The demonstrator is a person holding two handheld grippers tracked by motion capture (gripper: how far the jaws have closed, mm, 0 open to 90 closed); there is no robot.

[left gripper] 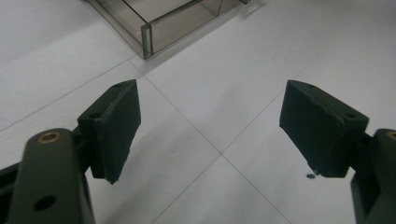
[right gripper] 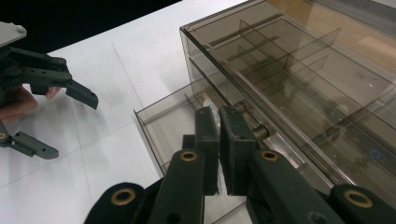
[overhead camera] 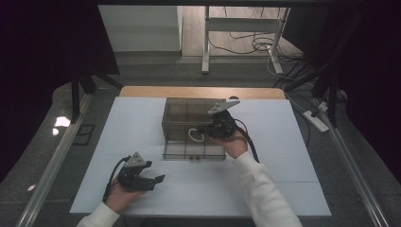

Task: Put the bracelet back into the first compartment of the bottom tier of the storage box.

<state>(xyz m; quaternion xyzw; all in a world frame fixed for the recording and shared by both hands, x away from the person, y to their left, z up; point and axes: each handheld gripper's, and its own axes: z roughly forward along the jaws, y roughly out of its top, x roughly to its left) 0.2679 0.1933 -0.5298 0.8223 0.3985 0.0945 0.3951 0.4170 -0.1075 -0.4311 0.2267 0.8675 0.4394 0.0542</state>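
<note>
Smoked plastic organiser box (overhead camera: 189, 120): middle of the white worktop (overhead camera: 283, 156), its bottom drawer (overhead camera: 194, 150) pulled out toward the near side.
Right hand-held gripper (overhead camera: 208, 128): over the open drawer, jaws nearly together; whether they pinch anything, cannot tell.
White ring-shaped item (overhead camera: 194, 135): just left of it.
Left hand-held gripper (overhead camera: 158, 180): near-left on the worktop, jaws wide apart, empty.

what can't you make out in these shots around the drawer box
- Whether the right tongs pinch anything: in the right gripper view their tips press nearly together, and no thing can be made out in the gap.
- The white looped thing in the open drawer: too small in the high view to identify.
- The clear box: cut off by the top edge in the left gripper view.
</note>
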